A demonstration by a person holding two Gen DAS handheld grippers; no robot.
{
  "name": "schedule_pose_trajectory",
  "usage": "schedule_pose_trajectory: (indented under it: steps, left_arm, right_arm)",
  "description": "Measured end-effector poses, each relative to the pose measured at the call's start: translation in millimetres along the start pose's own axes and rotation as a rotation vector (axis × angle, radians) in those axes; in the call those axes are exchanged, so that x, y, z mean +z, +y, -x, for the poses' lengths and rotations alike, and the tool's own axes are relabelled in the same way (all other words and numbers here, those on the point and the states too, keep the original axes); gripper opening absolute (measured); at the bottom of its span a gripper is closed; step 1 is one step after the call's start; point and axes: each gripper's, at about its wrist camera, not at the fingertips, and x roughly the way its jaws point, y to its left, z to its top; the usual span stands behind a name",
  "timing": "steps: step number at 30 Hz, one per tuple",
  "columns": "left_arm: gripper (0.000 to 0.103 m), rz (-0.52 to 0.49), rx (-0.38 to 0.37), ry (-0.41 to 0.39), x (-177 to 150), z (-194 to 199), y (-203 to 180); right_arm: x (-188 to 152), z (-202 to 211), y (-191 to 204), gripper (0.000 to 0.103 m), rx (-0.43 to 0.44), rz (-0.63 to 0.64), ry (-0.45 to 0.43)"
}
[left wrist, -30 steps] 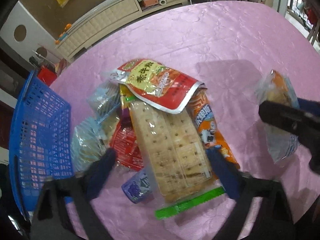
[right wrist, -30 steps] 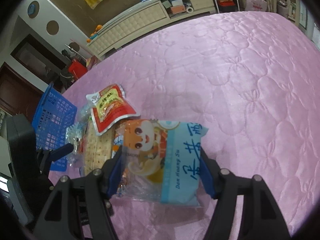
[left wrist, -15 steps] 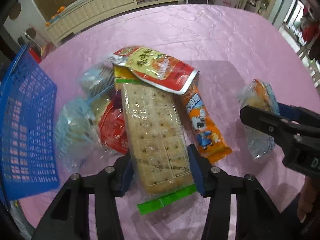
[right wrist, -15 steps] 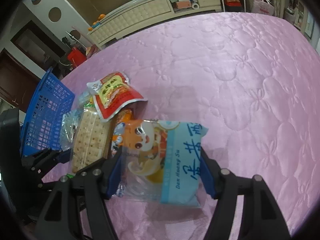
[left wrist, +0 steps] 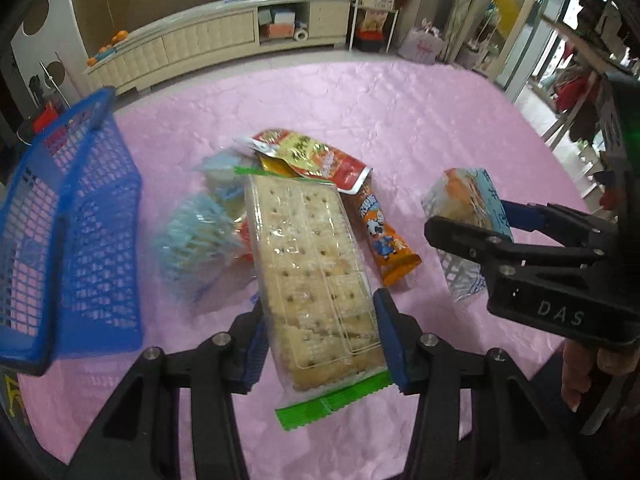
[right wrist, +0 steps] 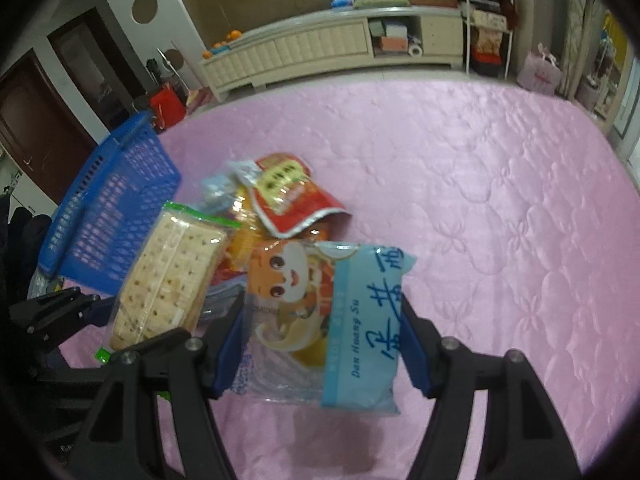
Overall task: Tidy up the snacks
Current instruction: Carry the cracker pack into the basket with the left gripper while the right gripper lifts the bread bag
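Note:
My left gripper (left wrist: 320, 336) is shut on a long clear pack of crackers (left wrist: 312, 272) with a green end seal, lifted above the pink table. The pack also shows in the right wrist view (right wrist: 168, 276). My right gripper (right wrist: 324, 332) is shut on a light-blue egg-yolk pastry bag (right wrist: 332, 320), also held above the table; it shows in the left wrist view (left wrist: 472, 216). A blue plastic basket (left wrist: 68, 240) stands at the left, also seen in the right wrist view (right wrist: 108, 208).
On the pink quilted tablecloth (right wrist: 480, 200) lies a pile of snacks: a red and yellow pouch (left wrist: 316, 156), an orange cartoon pack (left wrist: 384, 240) and clear blue-printed bags (left wrist: 196, 240). A cream cabinet (right wrist: 320, 48) stands beyond the table.
My left gripper closed on the cracker pack and lifted it off the pile. The right gripper kept hold of the pastry bag and rose with it.

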Motion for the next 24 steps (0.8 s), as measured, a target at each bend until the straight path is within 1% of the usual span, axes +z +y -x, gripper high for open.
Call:
schedule_pose_trajectory:
  steps: [2, 6, 8, 11, 15, 19, 22, 24]
  left_arm:
    - [0.046, -0.001, -0.017, -0.023, -3.2, 16.8, 10.6]
    - [0.046, 0.001, -0.060, -0.061, -10.5, 46.4, 19.3]
    - [0.046, -0.008, -0.064, -0.104, -13.2, 68.0, 22.3]
    - [0.046, -0.004, -0.069, -0.145, -19.3, 92.1, 31.5]
    - [0.046, 0.001, -0.065, -0.183, -22.7, 119.3, 57.3]
    - [0.046, 0.000, -0.021, -0.217, -29.3, 144.8, 80.2]
    - [0.046, 0.007, -0.009, -0.234, -29.1, 154.3, 100.9]
    - [0.046, 0.016, -0.001, -0.240, -29.3, 159.5, 114.0]
  right_arm:
    - [-1.4, 10.4, 11.6, 0.072, -0.013, 0.016, -0.007]
    - [-0.1, 30.7, 33.4, 0.072, -0.040, 0.051, -0.021]
    - [1.1, 42.1, 44.9, 0.072, -0.038, 0.055, -0.033]
    - [3.0, 56.0, 63.3, 0.072, -0.037, 0.066, -0.055]
    - [13.8, 67.5, 95.0, 0.072, -0.044, 0.109, -0.080]
    - [25.3, 73.9, 126.6, 0.072, -0.023, 0.149, -0.100]
    - [32.2, 75.2, 153.1, 0.072, -0.004, 0.182, -0.125]
    - [35.7, 70.5, 170.4, 0.072, 0.014, 0.201, -0.123]
